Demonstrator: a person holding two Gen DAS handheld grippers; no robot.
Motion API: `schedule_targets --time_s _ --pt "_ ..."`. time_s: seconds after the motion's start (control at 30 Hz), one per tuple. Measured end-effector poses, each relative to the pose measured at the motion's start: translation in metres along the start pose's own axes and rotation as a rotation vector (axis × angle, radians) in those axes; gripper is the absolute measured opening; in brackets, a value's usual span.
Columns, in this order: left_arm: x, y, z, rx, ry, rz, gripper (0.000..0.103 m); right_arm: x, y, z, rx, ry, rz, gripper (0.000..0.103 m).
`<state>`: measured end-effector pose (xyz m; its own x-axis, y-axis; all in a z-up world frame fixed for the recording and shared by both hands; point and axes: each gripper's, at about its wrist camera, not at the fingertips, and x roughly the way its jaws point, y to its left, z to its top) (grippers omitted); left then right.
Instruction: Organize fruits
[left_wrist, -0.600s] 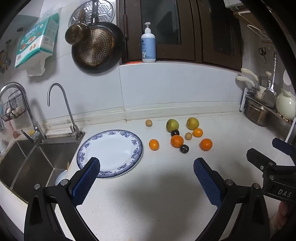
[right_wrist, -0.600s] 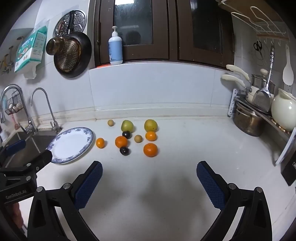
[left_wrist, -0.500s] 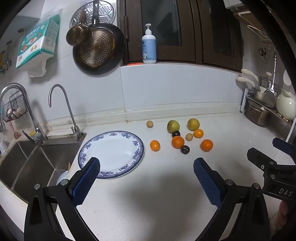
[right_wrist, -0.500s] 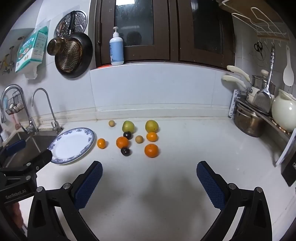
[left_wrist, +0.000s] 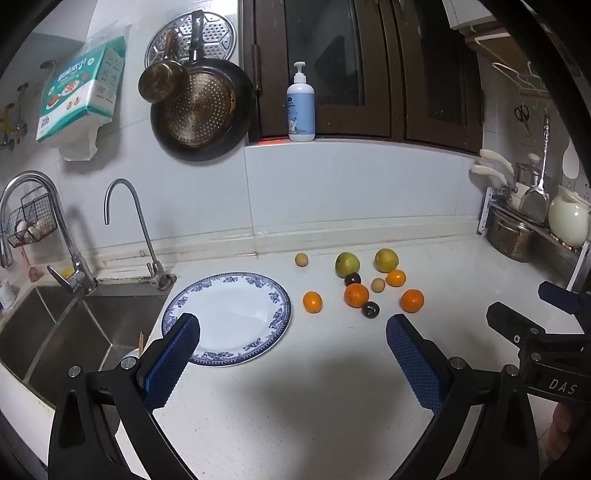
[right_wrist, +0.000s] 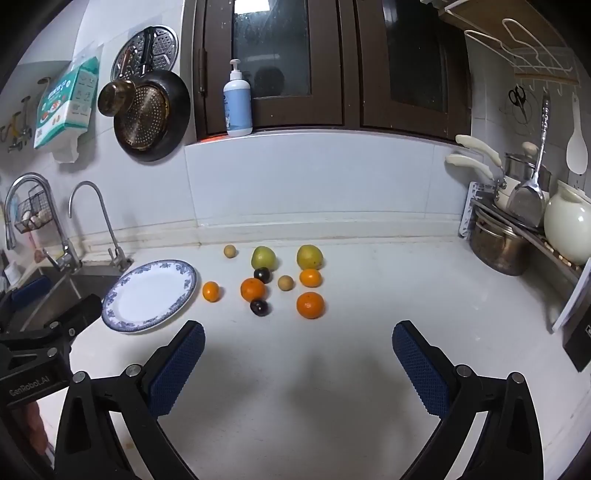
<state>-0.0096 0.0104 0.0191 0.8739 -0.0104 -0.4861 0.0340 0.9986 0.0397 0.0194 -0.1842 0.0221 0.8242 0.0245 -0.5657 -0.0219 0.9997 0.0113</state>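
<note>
The fruits (right_wrist: 273, 280) lie in a loose bunch on the white table (right_wrist: 332, 387), just right of the blue-rimmed plate (right_wrist: 110, 306). They are round and smooth, so they can roll or slip. The oranges look firm. The small dark ones look soft, so squeeze gently across the middle. The left tongs (left_wrist: 291, 354) and right tongs (right_wrist: 299, 354) both stand wide apart and hold nothing. The fruits sit ahead of both, not yet between the pads.
</note>
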Motion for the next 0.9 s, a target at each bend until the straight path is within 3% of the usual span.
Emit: schedule_targets --time_s 0.9 --pt "-0.0012 0.0056 -0.0014 -0.002 -0.030 -0.041 0.103 -0.0008 0.0087 -0.0007 0.003 -0.008 0.000 0.102"
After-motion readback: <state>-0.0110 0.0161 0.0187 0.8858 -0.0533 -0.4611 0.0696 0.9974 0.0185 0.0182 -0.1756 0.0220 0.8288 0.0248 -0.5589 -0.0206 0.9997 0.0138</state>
